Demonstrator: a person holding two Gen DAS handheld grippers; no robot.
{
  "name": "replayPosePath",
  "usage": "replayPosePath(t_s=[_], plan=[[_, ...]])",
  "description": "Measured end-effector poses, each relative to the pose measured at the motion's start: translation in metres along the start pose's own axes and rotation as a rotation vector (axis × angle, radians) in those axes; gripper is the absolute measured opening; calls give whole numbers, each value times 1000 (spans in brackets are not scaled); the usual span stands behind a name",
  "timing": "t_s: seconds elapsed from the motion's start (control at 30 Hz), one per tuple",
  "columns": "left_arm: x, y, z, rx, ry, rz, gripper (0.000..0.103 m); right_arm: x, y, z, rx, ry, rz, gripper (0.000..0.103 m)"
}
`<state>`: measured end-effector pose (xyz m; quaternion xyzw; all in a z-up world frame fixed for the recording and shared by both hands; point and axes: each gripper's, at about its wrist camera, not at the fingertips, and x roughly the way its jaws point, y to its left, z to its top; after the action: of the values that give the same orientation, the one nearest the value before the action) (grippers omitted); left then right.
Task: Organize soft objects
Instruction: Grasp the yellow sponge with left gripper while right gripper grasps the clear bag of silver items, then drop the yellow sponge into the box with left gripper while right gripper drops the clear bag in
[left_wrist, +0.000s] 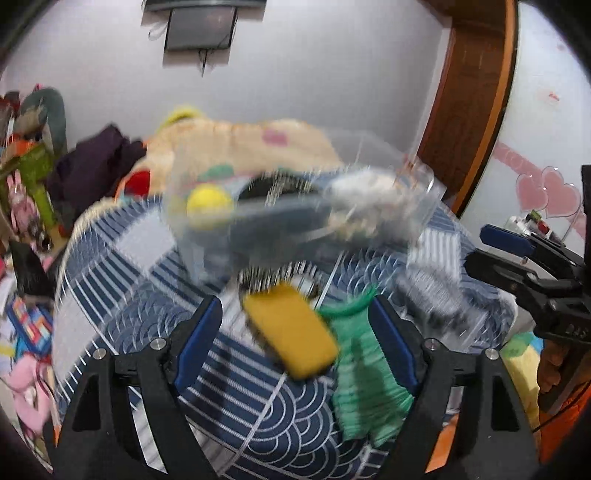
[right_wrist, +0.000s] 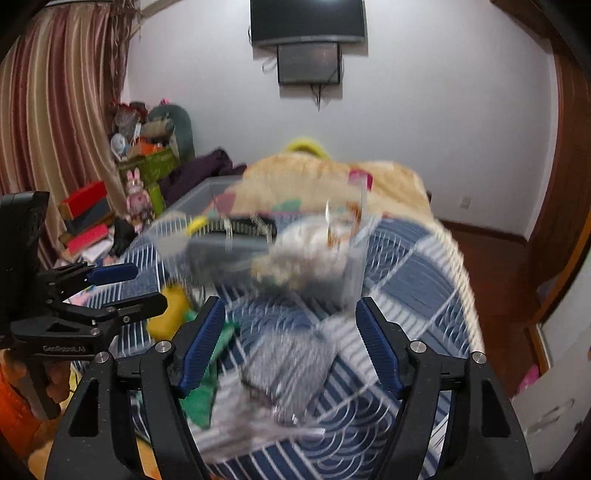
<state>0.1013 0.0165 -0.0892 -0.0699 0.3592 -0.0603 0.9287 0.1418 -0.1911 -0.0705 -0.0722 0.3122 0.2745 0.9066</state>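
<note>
Left gripper (left_wrist: 297, 328): jaws wide apart, holding nothing; yellow sponge (left_wrist: 291, 328) and green mesh cloth (left_wrist: 364, 373) lie between and just beyond its fingers on the blue patterned bedspread (left_wrist: 122, 280)
Sponge axis: long side runs diagonally, far-left to near-right, across the jaw line
Right gripper (right_wrist: 291, 343): jaws wide apart, empty; a blurred grey soft item (right_wrist: 288, 365) lies between its fingers
Nearer arm: the left, judged, for sponge and cloth; the right for the grey item
Clear plastic bin (left_wrist: 417, 173): farther up the bed, beyond both grippers; holds a yellow ball (left_wrist: 208, 205), a dark grey piece (left_wrist: 280, 221) and a whitish fluffy item (left_wrist: 369, 199), blur hiding detail
</note>
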Motion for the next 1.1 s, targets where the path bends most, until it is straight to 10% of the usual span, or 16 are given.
replayPosePath(t_s=[0.2,0.37,0.6,1.1], plan=[[20,6,-15,-44,53,-28,52,18,-1,-27,12,85,8,70],[17,2,-18,-33,40,-44,38,23,-2,-35,29,106,36,48],[-2,1,-26,-20,37,-55,34,9,-1,-34,26,72,38,28],[-65,4,-12,-11,-87,-75,34,-26,1,-9,21,-60,36,26]])
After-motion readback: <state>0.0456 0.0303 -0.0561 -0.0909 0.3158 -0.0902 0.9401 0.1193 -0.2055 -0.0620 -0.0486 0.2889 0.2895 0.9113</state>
